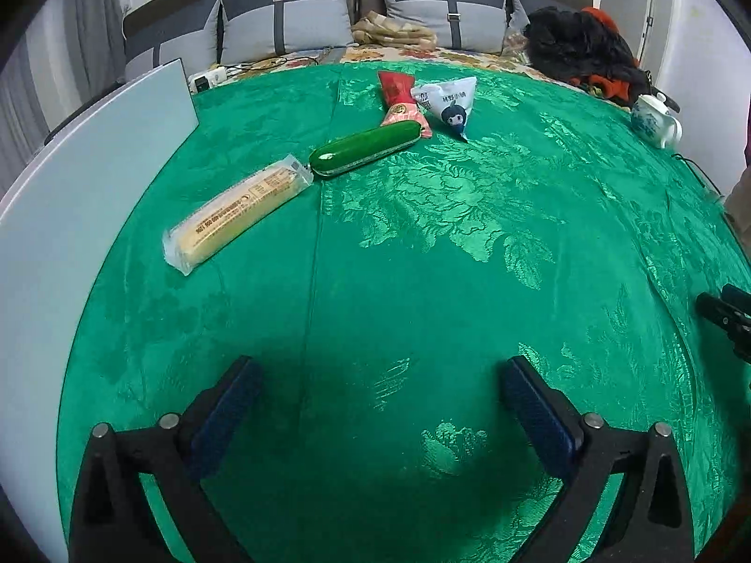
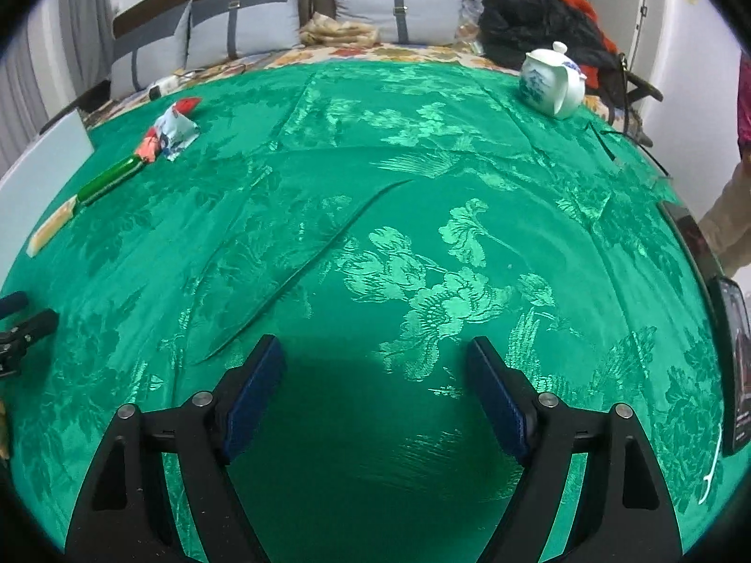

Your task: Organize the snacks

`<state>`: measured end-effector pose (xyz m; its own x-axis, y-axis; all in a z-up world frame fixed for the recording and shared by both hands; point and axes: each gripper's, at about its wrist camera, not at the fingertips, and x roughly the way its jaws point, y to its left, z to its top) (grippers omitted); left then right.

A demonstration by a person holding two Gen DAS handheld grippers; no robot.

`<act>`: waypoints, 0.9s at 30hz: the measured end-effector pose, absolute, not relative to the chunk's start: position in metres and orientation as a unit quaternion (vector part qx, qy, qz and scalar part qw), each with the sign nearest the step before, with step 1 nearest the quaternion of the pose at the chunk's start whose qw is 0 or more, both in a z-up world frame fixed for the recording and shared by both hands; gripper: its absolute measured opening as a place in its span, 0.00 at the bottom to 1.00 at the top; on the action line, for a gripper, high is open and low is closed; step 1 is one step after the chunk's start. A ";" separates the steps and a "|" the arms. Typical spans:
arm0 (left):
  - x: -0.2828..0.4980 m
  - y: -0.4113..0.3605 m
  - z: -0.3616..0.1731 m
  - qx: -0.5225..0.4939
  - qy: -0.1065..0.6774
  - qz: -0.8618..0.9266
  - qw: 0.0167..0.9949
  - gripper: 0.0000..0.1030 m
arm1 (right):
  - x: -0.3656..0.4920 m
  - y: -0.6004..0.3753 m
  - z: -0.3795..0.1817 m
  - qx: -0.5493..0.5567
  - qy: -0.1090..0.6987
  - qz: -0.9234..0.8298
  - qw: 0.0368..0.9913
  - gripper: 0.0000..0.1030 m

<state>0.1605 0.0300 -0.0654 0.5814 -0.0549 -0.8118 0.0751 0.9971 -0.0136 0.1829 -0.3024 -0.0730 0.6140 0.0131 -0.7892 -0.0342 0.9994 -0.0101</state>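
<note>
Snacks [image 1: 366,152] in row on green cloth [image 1: 422,281]; left gripper [image 1: 380,403], right gripper [image 2: 375,375] both wide, empty.

You see an emerald tablecloth [image 1: 469,234] woven with shiny flowers. On it lie a glossy green tube [image 1: 366,148], a yellow bar [image 1: 234,216] and a white, blue-painted teapot [image 2: 554,79].

Four packaged snacks lie on one green floral tablecloth [image 1: 422,244]: one long pale yellow pack [image 1: 234,216], one green sausage-shaped pack [image 1: 366,148], one red wrapper [image 1: 396,94] and one white triangular pouch [image 1: 448,105]. There is one white teapot [image 2: 554,79], one white board [image 1: 84,178] and two grey cushions [image 1: 281,23] behind.
</note>
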 end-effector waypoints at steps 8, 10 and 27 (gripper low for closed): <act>0.167 0.032 -0.067 0.011 0.457 -0.036 0.889 1.00 | 0.182 -0.308 -0.075 -0.007 0.439 0.010 0.898 0.83; 0.167 0.032 -0.067 0.011 0.457 -0.036 0.889 1.00 | 0.182 -0.307 -0.075 -0.008 0.439 0.009 0.898 0.83; 0.167 0.032 -0.067 0.011 0.457 -0.036 0.889 1.00 | 0.182 -0.307 -0.075 -0.009 0.440 0.009 0.898 0.83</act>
